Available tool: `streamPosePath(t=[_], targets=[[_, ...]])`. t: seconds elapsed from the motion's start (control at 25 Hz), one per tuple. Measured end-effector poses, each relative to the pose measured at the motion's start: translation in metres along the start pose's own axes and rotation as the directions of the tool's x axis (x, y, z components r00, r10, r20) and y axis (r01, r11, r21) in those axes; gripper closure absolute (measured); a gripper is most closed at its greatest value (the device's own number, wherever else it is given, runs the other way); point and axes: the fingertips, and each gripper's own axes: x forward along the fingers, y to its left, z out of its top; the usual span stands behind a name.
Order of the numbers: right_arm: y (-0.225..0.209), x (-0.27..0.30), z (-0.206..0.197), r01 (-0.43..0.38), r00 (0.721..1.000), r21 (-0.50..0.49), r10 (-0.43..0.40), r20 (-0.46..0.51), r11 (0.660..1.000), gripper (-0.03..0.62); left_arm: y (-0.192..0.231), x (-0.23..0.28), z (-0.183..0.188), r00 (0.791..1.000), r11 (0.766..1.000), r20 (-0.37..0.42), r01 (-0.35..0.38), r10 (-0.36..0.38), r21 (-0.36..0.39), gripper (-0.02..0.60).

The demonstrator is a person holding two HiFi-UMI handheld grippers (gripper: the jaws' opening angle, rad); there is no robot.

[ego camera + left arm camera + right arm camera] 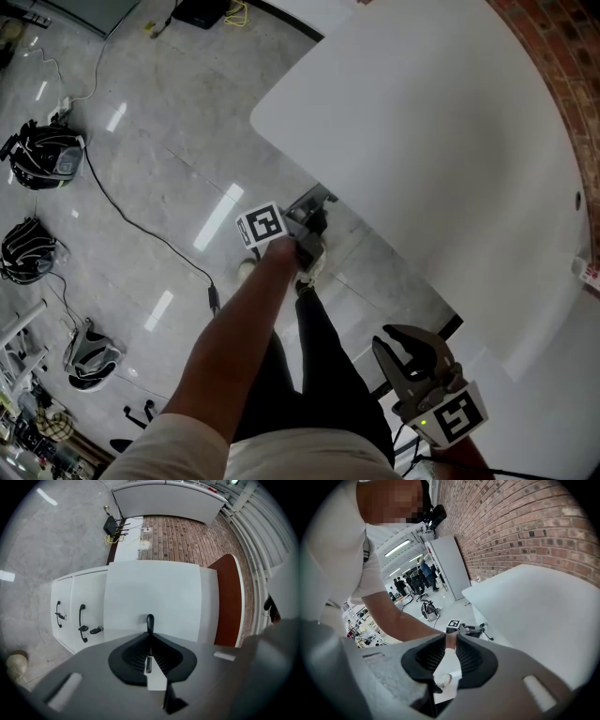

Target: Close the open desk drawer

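A: Left gripper (149, 622): jaws pressed together, nothing pinched, tips at the edge of the white desk (422, 141).
B: Drawer?
A: Drawer fronts (93, 602) with black handles (82, 622) are left of the tips, not touching. Can't tell if open or flush.
B: Right gripper (451, 637)?
A: Jaws slightly apart, empty. Left gripper is ahead of it.

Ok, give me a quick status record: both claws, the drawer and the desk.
left claw: shut on the black bar handle
drawer: white flat drawer front seems to stand forward of the neighbouring white fronts, so it is likely not yet closed
right claw: open, empty, held away from the desk
desk: smooth white desk top beside a brick wall
likely next move: push the handle in with the left claw
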Motion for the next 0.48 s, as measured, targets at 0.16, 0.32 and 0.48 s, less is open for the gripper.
streamPosePath(t=[0.16, 0.32, 0.48], targets=[[-0.003, 0.002, -0.004, 0.002, 1.000, 0.008, -0.002, -0.006, 1.000, 0.530, -0.001, 0.012, 0.006, 1.000, 0.997, -0.018, -0.001, 0.002, 0.073, 0.561], [-0.005, 0.005, -0.005, 0.005, 1.000, 0.020, -0.005, -0.009, 1.000, 0.530, 0.000, 0.021, 0.009, 1.000, 0.997, -0.022, 0.009, -0.008, 0.071, 0.561], [-0.005, 0.007, -0.008, 0.006, 1.000, 0.021, -0.006, -0.019, 1.000, 0.530, -0.003, 0.031, 0.010, 0.999, 0.999, -0.020, 0.029, -0.028, 0.035, 0.561]])
